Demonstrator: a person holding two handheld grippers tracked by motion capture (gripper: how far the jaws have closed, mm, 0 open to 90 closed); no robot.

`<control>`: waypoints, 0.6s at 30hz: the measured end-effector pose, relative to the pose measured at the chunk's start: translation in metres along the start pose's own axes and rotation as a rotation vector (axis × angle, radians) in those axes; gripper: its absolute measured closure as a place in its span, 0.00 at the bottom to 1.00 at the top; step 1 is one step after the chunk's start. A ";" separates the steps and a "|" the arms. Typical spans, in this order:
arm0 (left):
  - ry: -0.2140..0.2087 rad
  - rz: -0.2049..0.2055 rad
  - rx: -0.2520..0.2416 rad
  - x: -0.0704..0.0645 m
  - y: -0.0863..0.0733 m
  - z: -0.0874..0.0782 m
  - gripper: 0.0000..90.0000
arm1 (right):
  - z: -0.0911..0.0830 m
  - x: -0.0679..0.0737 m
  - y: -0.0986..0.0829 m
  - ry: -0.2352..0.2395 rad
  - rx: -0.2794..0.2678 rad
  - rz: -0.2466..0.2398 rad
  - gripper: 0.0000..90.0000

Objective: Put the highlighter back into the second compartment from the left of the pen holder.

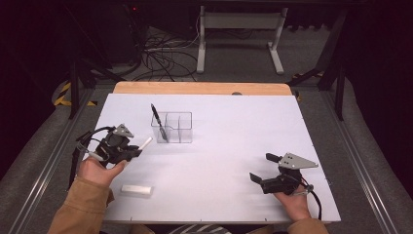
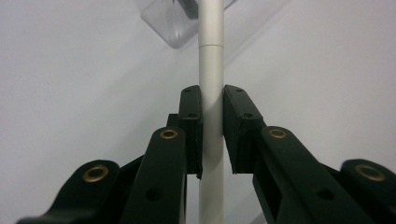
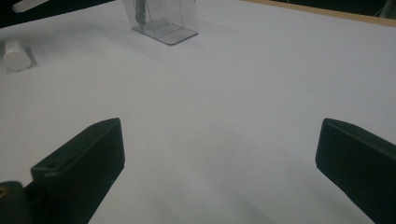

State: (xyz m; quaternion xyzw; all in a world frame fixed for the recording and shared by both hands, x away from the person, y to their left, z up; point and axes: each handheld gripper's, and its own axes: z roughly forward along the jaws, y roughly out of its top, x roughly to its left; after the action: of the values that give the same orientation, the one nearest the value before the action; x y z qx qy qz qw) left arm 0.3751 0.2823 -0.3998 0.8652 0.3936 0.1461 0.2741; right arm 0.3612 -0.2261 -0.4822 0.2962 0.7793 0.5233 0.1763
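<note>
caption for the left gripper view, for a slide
Left claw shut on a white pen, aimed toward the clear holder on the table.

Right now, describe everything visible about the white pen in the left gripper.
The white pen is a slim, smooth, matte cylinder, plastic by its look, with a seam ringing it partway up. The left gripper clamps it between both black jaws, pads pressing opposite sides. It juts beyond the jaws toward the clear organizer and hangs above the white table, touching only the jaws.
</note>
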 end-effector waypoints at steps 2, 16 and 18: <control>-0.002 -0.001 -0.032 0.001 0.000 -0.004 0.87 | 0.000 0.000 0.000 0.000 0.000 0.000 0.02; -0.060 -0.052 -0.259 0.008 -0.002 -0.025 0.87 | 0.000 0.000 0.000 0.002 0.000 -0.001 0.02; -0.053 -0.039 -0.292 0.010 -0.002 -0.028 0.87 | 0.000 0.000 0.000 0.002 0.000 -0.001 0.02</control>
State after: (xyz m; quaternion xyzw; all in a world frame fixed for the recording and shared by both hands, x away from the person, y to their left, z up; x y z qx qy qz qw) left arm 0.3674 0.3009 -0.3785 0.8118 0.3774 0.1736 0.4103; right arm 0.3611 -0.2259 -0.4822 0.2952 0.7795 0.5237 0.1758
